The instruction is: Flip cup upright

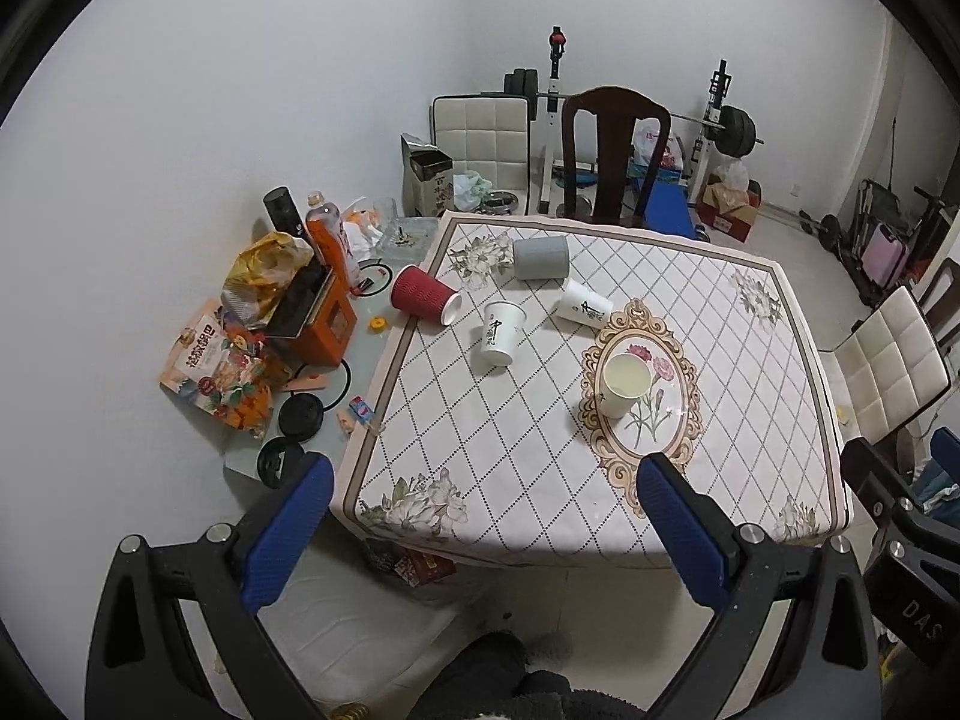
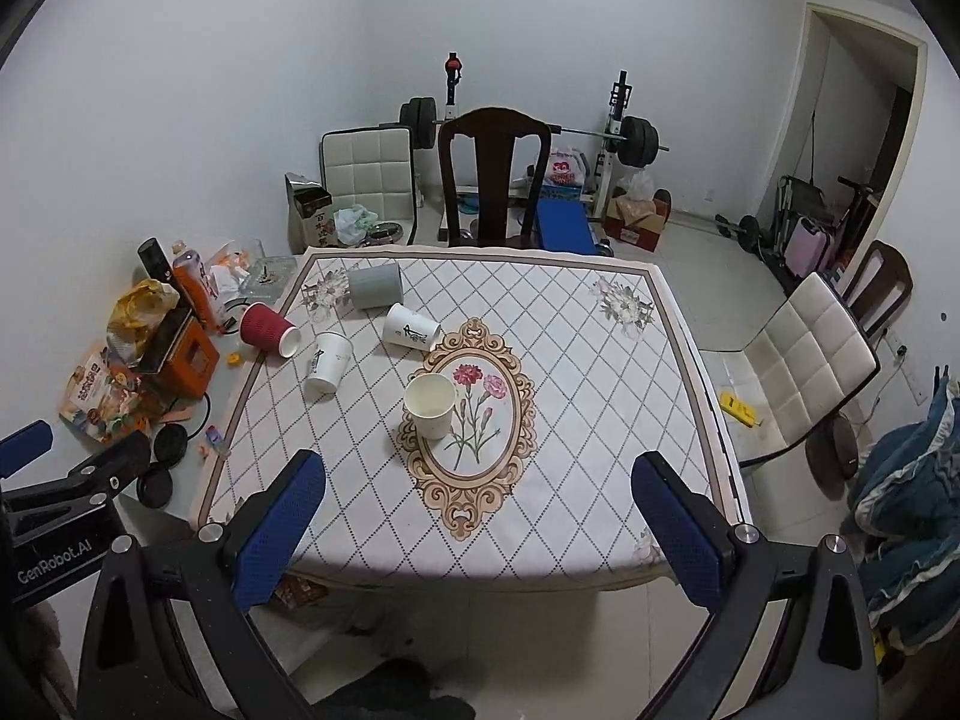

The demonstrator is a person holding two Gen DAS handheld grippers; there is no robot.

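On the patterned tablecloth (image 1: 540, 450) one white paper cup (image 1: 623, 384) stands upright near the centre medallion; it also shows in the right wrist view (image 2: 428, 405). Two white printed cups (image 1: 501, 333) (image 1: 583, 304), a red ribbed cup (image 1: 425, 295) and a grey cup (image 1: 540, 257) lie on their sides at the far left. My left gripper (image 1: 486, 480) is open and empty, held high above the table's near edge. My right gripper (image 2: 480, 474) is open and empty too, equally far from the cups.
Snack bags, an orange box (image 1: 324, 324), bottles and black discs clutter the glass strip left of the cloth. A dark wooden chair (image 1: 612, 156) stands at the far side, a white chair (image 2: 804, 360) at the right. Gym weights line the back wall.
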